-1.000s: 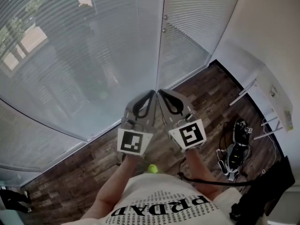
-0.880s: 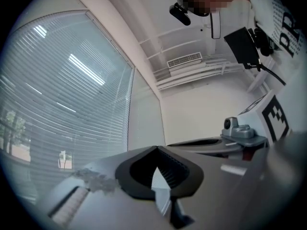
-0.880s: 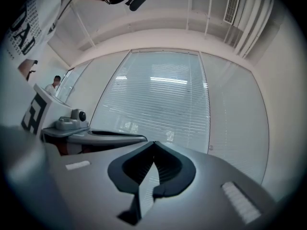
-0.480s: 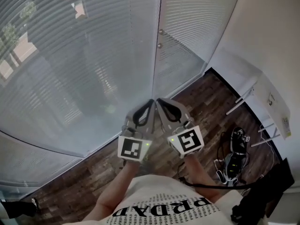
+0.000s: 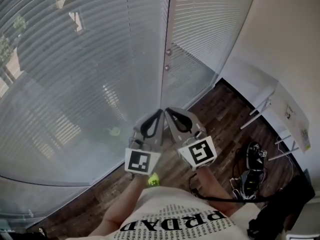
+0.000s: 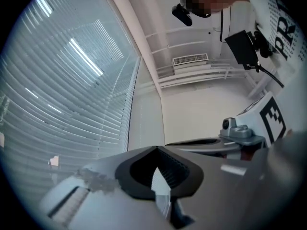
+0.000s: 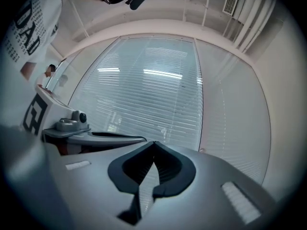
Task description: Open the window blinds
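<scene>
Both tongs are clenched with nothing between their jaws. The left tongs (image 5: 160, 113) and right tongs (image 5: 169, 111) are held side by side, tips nearly meeting, just in front of the person's chest. The window blinds (image 5: 75, 84) hang beyond them, filling the far left of the scene; their horizontal slats are lowered over the glass down towards the wooden floor (image 5: 220, 114). A narrower blind panel (image 5: 200, 39) hangs to the right, past an upright frame (image 5: 166, 84) bearing two small knobs (image 5: 168, 52). A pair of shoes (image 5: 252, 159) lies on the floor at near right.
</scene>
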A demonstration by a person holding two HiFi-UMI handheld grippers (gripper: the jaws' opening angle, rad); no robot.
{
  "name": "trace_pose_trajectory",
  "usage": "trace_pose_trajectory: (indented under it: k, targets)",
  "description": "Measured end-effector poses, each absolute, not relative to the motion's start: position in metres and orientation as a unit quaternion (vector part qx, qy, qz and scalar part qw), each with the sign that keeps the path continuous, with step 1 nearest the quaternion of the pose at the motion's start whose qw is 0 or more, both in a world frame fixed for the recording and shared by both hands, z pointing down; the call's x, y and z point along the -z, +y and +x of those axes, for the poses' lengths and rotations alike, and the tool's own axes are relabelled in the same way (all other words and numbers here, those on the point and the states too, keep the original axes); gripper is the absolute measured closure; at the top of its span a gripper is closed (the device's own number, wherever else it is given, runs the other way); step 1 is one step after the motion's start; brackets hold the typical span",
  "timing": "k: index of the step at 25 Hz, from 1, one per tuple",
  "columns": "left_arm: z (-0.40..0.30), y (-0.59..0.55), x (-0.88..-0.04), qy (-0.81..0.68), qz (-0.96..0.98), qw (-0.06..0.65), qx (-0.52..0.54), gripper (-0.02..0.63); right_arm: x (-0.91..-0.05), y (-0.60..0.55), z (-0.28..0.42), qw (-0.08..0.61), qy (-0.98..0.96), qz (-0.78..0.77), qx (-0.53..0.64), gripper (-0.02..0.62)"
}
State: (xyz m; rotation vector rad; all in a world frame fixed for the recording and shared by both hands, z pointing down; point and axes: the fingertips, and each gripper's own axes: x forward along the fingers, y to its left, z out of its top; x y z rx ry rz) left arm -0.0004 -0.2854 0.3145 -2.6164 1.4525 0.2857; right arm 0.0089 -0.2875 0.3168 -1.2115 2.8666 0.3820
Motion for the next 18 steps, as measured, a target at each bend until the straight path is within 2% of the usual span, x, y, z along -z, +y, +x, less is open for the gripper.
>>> trace_pose_trajectory:
  k: [18]
  targets:
    - [0.012, -0.396, -0.331, 0.512, -0.852, 0.059, -0.093, 0.615, -0.335, -0.401, 0.021, -0.006, 0.923, -0.365, -0.121, 0.587]
